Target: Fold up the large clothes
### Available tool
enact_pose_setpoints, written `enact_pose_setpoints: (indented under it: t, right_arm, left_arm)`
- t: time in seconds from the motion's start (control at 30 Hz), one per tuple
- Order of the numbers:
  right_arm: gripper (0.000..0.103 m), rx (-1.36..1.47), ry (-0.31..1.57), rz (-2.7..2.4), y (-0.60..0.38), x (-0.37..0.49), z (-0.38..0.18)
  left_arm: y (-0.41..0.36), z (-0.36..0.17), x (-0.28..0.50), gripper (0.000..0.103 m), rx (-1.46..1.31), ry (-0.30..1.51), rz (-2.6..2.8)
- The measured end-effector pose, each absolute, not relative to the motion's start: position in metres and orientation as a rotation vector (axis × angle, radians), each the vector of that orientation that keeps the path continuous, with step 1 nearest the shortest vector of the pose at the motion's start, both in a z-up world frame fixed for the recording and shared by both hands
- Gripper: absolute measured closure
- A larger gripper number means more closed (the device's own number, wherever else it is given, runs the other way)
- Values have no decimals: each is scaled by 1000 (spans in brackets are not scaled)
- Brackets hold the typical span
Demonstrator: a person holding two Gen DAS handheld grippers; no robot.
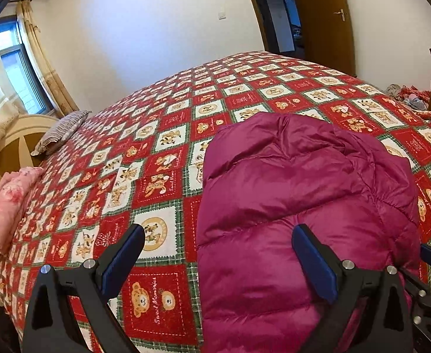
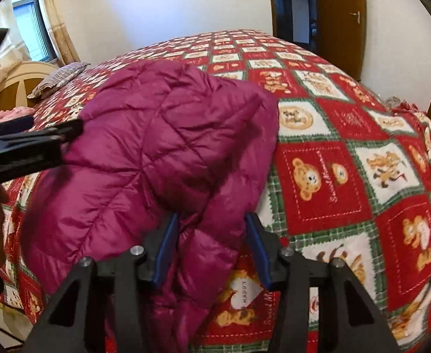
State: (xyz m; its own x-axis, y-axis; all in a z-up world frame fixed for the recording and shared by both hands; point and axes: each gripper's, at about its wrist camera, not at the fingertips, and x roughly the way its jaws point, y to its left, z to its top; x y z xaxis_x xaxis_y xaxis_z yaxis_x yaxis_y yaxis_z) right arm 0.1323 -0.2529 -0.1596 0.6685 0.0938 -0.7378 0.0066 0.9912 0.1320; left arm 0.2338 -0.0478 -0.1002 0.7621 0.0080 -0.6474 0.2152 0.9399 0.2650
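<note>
- left tongs (image 1: 218, 253) spread wide, gripping nothing, over jacket (image 1: 298, 206) edge
- right tongs (image 2: 212, 235) parted around jacket fold, unclamped, likely lining up a grab
- bed (image 1: 162, 135) supports folding

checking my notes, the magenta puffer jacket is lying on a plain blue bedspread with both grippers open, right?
Not quite. The bedspread is a red, white and green teddy-bear patchwork, as the left wrist view shows. The magenta puffer jacket lies on it, and the left gripper and right gripper are open.

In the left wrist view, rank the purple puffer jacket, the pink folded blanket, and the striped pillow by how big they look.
1. purple puffer jacket, by far the largest, though nearest the camera.
2. pink folded blanket.
3. striped pillow, which lies farther away, so its true size against the blanket is unsure.
</note>
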Motion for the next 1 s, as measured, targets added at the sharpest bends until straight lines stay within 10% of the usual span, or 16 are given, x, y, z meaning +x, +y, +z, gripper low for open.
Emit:
enact_pose_setpoints:
  t: [0.33,0.53,1.0]
  right_arm:
    - [47,212,865,65,-270,133,-154]
    - [12,322,698,62,-304,120,-103]
    - [4,478,783,95,-327,158,-131]
  left_arm:
    - [-44,-99,229,2,329,701,-108]
    - [-29,-94,234,2,269,718,-133]
    - [49,-106,291,2,-246,894,-322]
